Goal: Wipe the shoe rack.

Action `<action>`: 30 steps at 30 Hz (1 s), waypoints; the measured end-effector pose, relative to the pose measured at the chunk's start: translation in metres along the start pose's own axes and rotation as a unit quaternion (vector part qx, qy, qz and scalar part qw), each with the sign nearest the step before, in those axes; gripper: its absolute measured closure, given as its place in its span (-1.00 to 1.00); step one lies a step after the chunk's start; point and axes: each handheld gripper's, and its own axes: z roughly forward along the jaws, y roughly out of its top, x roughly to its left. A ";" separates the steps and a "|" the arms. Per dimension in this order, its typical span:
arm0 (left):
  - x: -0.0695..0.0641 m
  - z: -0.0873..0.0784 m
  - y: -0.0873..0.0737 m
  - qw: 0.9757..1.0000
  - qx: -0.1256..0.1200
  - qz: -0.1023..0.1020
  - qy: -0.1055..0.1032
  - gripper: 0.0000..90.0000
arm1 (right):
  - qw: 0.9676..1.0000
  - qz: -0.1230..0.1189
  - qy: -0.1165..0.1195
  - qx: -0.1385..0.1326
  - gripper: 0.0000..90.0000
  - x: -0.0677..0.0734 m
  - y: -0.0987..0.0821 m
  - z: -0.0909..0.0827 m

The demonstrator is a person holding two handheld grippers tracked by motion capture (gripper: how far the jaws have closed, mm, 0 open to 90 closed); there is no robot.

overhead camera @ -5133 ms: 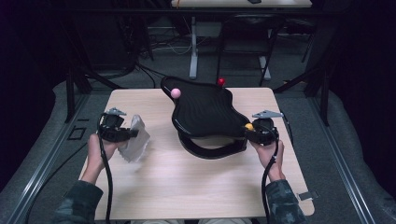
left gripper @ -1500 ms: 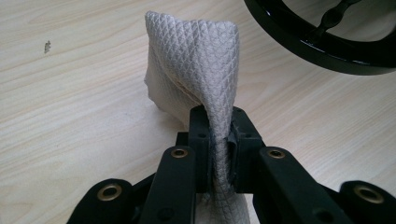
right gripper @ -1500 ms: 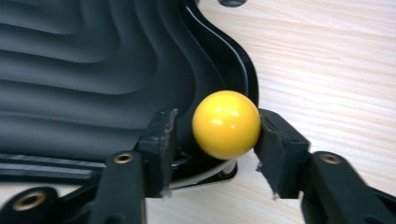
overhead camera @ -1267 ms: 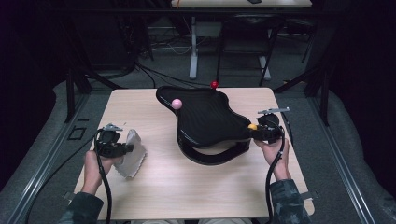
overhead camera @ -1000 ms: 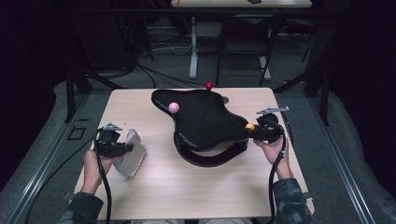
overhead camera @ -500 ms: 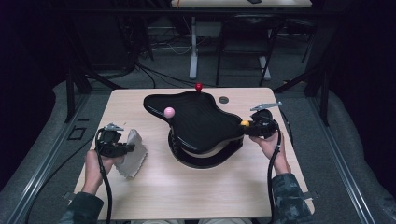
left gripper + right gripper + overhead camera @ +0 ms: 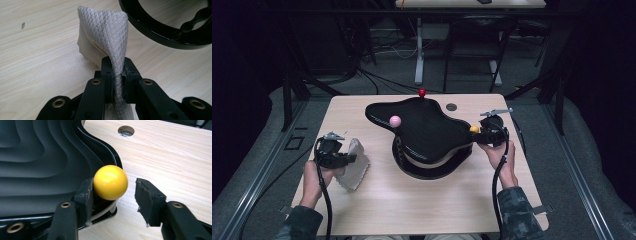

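Black wavy lid [image 7: 427, 131] sits tilted on a black ring base [image 7: 432, 167] mid-bench; 3 ball knobs on its rim: yellow ball [image 7: 110, 182] at the right end, pink ball [image 7: 395, 121] at the left-front, red ball [image 7: 422, 92] at the far edge.

Right hand-held gripper [image 7: 113, 192] is at the lid's right end w/ the yellow ball between its jaws. One pad touches the ball, the other stands clear w/ a gap, so the grip is released; jaws have just been opening.

Left hand-held gripper [image 7: 117, 75], well left of the lid, is clenched on a grey quilted cloth [image 7: 105, 37]. Cloth is pinched tight between the pads & bunches up beyond them, its lower part resting on the bench [image 7: 377, 210] near the ring base.

Small round hole [image 7: 451, 107] in the bench just beyond the lid's right side.
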 end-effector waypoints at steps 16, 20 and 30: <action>-0.001 0.000 0.000 1.000 0.001 0.001 -0.001 0.82 | 1.000 0.004 -0.010 -0.007 0.32 -0.002 0.001 0.002; -0.001 0.000 0.000 1.000 0.000 0.001 -0.001 0.82 | 1.000 0.006 -0.009 -0.002 0.32 -0.007 0.003 0.003; -0.001 -0.001 0.001 1.000 -0.002 0.003 -0.001 0.82 | 1.000 0.010 -0.020 -0.001 0.32 -0.006 0.002 0.000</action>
